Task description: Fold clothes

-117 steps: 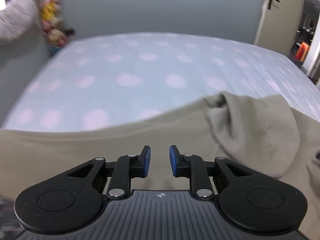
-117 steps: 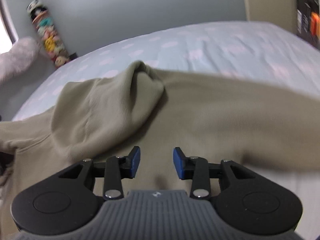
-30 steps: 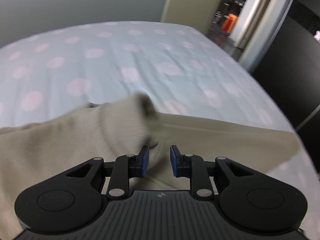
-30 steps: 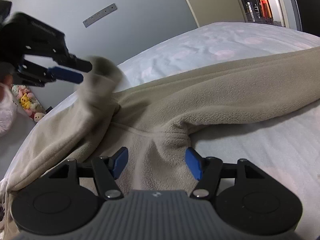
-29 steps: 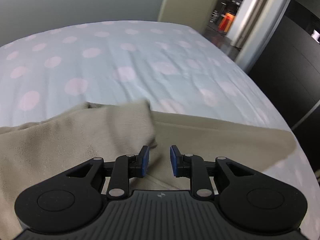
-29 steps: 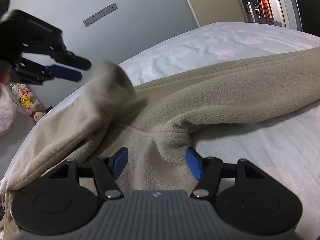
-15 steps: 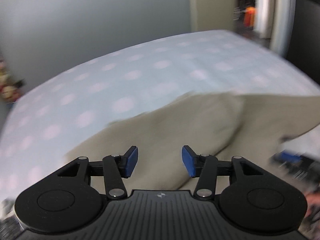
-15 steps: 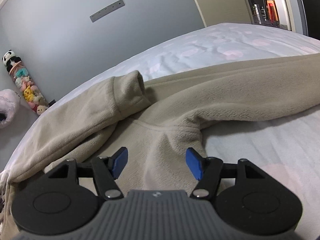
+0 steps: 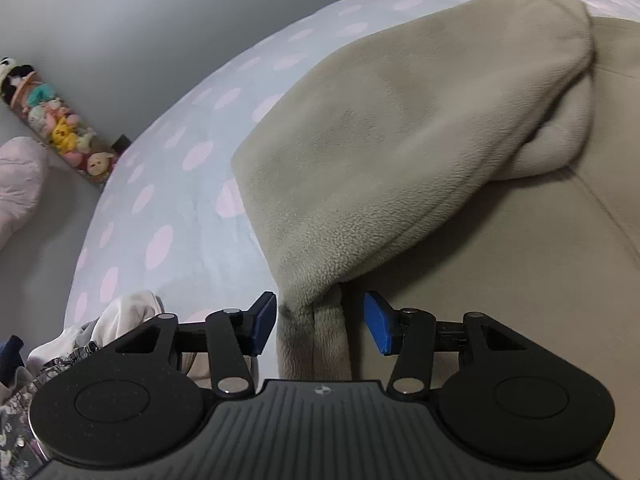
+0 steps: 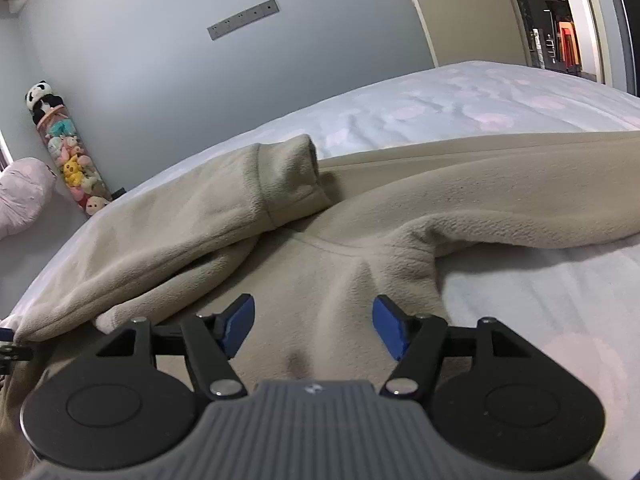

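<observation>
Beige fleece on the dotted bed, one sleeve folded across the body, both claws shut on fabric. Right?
Not quite. The beige fleece is on the dotted bed with one sleeve folded across its body, but neither claw is shut. The right wrist view shows the right claw open above the fabric; the left wrist view shows the left claw open, having just opened, straddling a fleece edge.

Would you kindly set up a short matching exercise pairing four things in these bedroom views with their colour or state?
Things:
1. fleece top
2. bedsheet
3. folded sleeve
4. tube of plush toys

States:
A. leaning against the wall
B. pale blue with pink dots
C. beige, spread on the bed
D. laid across the top's body, cuff up

Pairs: 1-C, 2-B, 3-D, 4-A
</observation>
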{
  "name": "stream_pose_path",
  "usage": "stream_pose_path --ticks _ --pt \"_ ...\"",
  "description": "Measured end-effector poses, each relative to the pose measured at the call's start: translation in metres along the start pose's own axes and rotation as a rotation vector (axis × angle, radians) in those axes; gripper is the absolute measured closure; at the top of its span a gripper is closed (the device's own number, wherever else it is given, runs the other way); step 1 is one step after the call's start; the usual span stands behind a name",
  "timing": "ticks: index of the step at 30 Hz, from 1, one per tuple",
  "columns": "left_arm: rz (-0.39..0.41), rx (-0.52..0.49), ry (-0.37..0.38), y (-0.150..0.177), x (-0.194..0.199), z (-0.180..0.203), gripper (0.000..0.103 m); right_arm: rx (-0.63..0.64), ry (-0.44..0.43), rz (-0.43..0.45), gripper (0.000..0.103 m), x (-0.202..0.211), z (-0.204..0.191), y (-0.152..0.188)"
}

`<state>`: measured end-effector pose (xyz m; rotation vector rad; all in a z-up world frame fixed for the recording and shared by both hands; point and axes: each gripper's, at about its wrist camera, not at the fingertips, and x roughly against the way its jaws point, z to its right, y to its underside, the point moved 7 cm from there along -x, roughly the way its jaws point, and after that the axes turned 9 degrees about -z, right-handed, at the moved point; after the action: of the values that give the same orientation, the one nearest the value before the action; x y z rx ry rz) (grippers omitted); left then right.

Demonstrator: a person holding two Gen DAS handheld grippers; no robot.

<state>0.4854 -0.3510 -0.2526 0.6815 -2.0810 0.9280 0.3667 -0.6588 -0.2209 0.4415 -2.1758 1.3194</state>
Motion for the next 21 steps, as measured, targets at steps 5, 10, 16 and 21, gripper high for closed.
stream_pose_path --ticks 5,10,16,21 --pt "0.049 0.062 -0.025 0.004 -0.005 -0.002 0.058 -0.054 -0.063 0.012 0.031 0.003 0.0 -0.004" --pt "0.064 0.13 0.0 0.009 -0.015 -0.009 0.061 -0.139 -0.13 -0.03 0.028 -0.01 -0.002 -0.028" --pt "0.062 0.136 0.015 0.004 -0.02 -0.012 0.067 -0.411 -0.237 -0.064 0.028 -0.051 0.011 -0.082" --pt "0.101 0.079 -0.016 0.002 -0.018 -0.006 0.067 -0.58 -0.27 -0.103 0.028 -0.094 0.021 -0.102"
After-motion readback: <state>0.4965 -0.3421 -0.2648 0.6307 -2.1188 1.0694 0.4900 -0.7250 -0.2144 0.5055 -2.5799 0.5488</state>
